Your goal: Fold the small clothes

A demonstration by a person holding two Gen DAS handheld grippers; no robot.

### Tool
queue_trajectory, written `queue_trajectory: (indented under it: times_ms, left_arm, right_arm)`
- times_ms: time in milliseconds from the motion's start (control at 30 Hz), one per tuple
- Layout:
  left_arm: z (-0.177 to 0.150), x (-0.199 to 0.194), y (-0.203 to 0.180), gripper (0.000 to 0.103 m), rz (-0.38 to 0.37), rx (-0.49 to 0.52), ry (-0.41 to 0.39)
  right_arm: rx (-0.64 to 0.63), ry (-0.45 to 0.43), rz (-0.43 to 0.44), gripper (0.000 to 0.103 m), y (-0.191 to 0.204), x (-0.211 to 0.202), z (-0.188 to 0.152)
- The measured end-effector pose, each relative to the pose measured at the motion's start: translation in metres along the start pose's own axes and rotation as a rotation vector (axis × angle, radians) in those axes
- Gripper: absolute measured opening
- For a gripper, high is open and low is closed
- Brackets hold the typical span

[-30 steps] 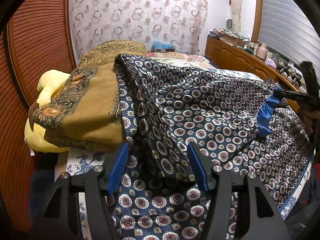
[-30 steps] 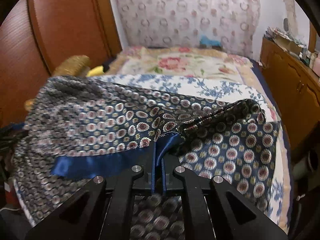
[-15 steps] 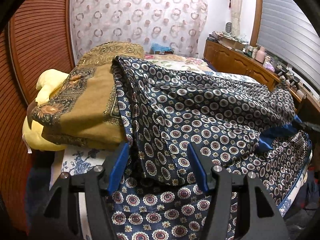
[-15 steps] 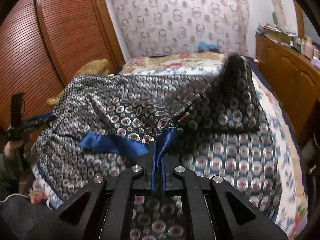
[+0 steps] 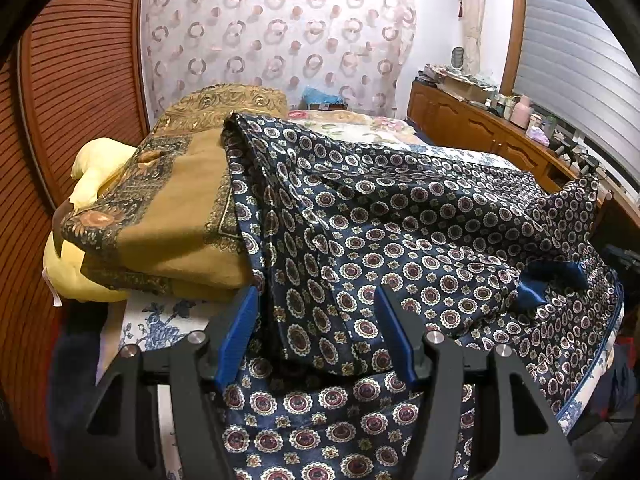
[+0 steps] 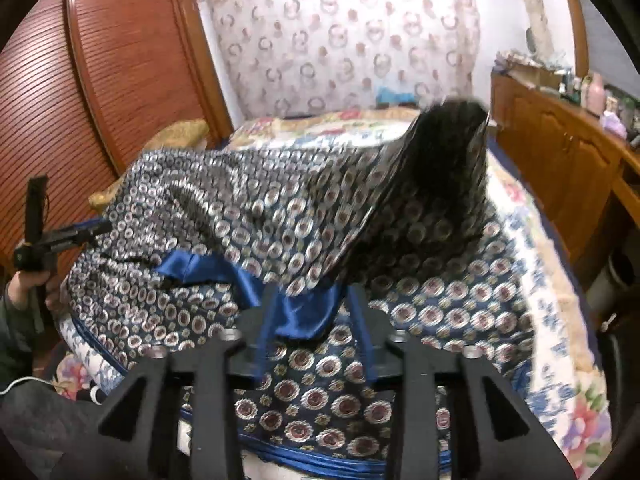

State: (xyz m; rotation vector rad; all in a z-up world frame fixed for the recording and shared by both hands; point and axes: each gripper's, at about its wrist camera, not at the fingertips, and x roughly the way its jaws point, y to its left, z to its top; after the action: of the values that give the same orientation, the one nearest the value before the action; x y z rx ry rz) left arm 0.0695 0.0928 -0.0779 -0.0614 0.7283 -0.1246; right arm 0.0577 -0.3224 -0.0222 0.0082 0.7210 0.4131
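Observation:
A navy cloth with round medallion print (image 5: 400, 240) lies spread on the bed, one edge draped up against a folded pile at the left. Its plain blue hem (image 5: 548, 280) shows at the right. My left gripper (image 5: 316, 328) is open, its blue pads either side of a fold of the cloth near the front edge. In the right wrist view the same cloth (image 6: 280, 216) is blurred, with a corner flipped up. My right gripper (image 6: 310, 320) is open; the blue hem (image 6: 300, 308) lies loose between its fingers. The left gripper (image 6: 84, 232) shows at the far left.
A folded mustard-brown blanket (image 5: 176, 216) sits on a yellow pillow (image 5: 92, 176) at the left, beside a slatted wooden wardrobe (image 6: 132, 64). A wooden sideboard (image 5: 480, 132) with bottles runs along the right. The floral bedsheet (image 6: 552, 320) shows around the cloth.
My right gripper has opened and let go of the blue hem; the cloth's right edge has dropped onto the bed with a corner flipping up. My left gripper has stayed open in place.

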Motion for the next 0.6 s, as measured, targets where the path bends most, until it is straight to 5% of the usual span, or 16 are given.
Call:
queue_trajectory:
  times_ms: [200, 367, 467, 600]
  left_arm:
    - [-0.004, 0.003, 0.001, 0.053, 0.000, -0.009, 0.020]
    - [-0.008, 0.005, 0.002, 0.034, 0.000, -0.008, 0.038]
    - [-0.009, 0.007, 0.001, 0.033, 0.001, -0.003, 0.044]
    - [-0.010, 0.011, -0.001, 0.033, 0.013, -0.001, 0.065]
  right_arm:
    - [0.018, -0.052, -0.062, 0.047, -0.021, -0.015, 0.017]
    - [0.032, -0.078, -0.098, 0.048, -0.030, -0.020, 0.024]
    - [0.040, -0.089, -0.088, 0.057, -0.032, -0.018, 0.030]
    - [0.022, -0.065, -0.061, 0.057, -0.028, 0.003, 0.035]
